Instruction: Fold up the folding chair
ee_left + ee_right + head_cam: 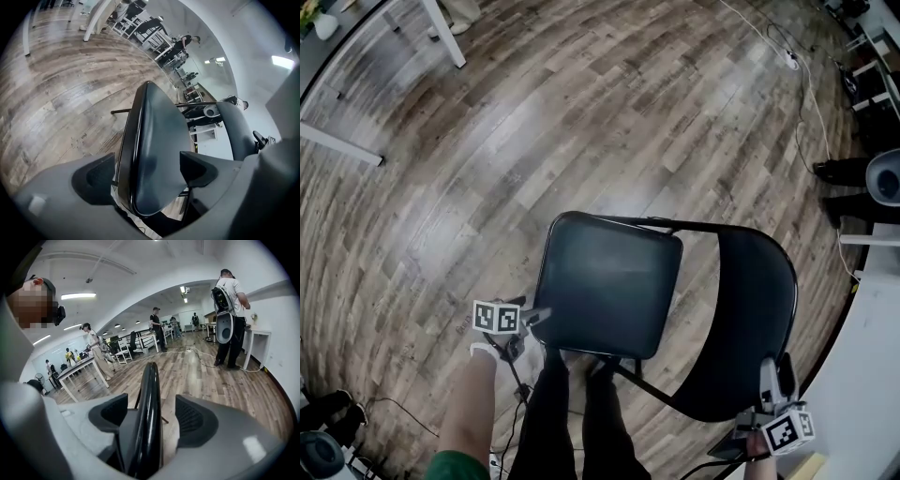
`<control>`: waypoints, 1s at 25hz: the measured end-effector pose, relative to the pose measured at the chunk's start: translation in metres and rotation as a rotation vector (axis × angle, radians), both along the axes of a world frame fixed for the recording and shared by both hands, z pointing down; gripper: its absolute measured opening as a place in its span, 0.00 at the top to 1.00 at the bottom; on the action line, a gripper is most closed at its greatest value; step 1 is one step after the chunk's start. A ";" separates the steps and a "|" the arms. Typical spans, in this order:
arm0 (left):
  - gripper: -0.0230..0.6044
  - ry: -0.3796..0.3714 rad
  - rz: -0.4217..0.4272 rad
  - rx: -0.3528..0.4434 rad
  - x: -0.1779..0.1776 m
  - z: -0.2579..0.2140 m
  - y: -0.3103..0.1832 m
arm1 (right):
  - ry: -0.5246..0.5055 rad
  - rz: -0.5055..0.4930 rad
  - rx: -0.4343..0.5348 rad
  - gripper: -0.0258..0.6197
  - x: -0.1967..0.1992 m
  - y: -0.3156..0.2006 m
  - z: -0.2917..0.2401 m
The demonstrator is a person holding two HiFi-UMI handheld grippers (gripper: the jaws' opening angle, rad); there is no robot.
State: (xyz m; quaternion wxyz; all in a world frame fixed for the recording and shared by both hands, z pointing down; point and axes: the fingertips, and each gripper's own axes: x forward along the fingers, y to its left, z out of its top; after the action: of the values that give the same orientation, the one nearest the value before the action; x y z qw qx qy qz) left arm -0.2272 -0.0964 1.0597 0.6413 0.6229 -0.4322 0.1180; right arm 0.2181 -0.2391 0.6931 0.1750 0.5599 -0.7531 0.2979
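Observation:
The black folding chair stands unfolded on the wood floor, with its padded seat (pixel 609 281) level and its curved backrest (pixel 750 319) to the right. My left gripper (pixel 539 317) is at the seat's near left corner. In the left gripper view the seat (pixel 154 136) runs between the jaws of the left gripper (pixel 147 171), which are open, the pads not pressing on it. My right gripper (pixel 776 373) sits at the backrest's near edge. In the right gripper view the backrest's thin edge (pixel 149 394) passes between the right gripper's (pixel 150 416) open jaws with gaps on both sides.
The person's legs (pixel 572 412) stand just in front of the seat. White table legs (pixel 450 37) are at the far left, a cable (pixel 787 56) runs over the floor at the far right, and a white surface (pixel 862 375) borders the right. Other people (pixel 229 310) stand further off.

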 end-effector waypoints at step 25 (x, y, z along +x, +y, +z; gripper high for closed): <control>0.30 0.272 -0.063 -0.066 0.024 0.056 -0.007 | -0.082 -0.181 -0.312 0.79 -0.021 0.017 0.050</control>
State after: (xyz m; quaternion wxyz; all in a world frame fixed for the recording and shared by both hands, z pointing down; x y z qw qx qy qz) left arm -0.2031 -0.1038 1.1158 0.7175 0.5976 -0.3568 0.0265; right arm 0.1967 -0.2217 0.7436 0.2551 0.4433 -0.7516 0.4166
